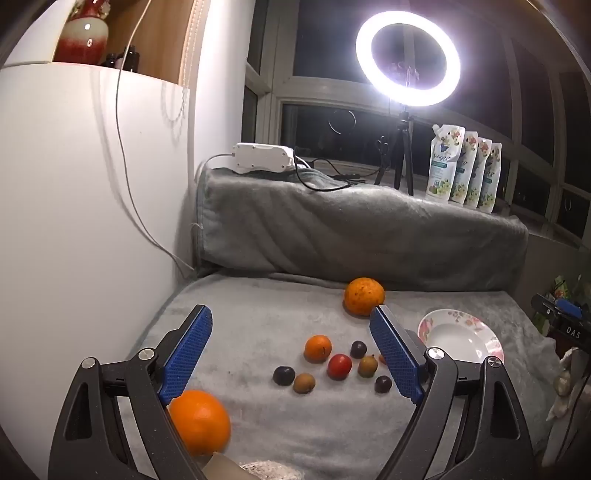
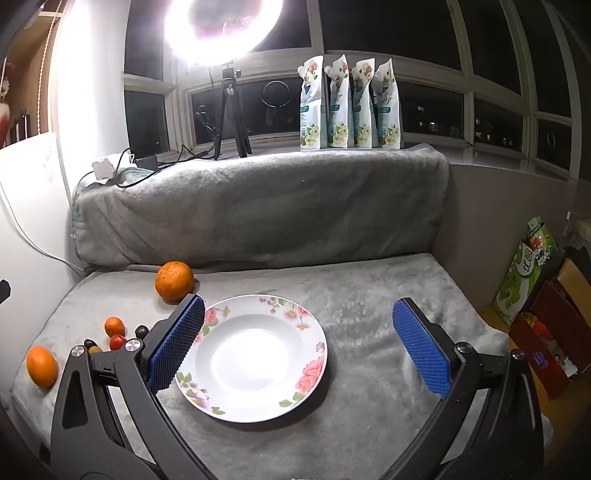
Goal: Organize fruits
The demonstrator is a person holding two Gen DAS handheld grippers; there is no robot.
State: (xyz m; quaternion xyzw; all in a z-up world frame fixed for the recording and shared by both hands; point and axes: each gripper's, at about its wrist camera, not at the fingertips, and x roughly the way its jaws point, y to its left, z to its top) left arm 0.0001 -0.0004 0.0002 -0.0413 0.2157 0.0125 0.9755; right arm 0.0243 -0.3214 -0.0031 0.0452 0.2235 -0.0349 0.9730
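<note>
Fruits: 3 oranges, 8 small (1 half-hidden) | plate: 1 | both hand-held grippers wide apart, holding nothing

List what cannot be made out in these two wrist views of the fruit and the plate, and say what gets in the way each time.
- Left wrist view: a small reddish fruit is mostly hidden behind the left tongs' right finger.
- Left wrist view: the plate is partly covered by that same finger.
- Right wrist view: the small fruits are too small to identify, and the right tongs' left finger hides some.
- Right wrist view: glare washes out the ring light.
</note>
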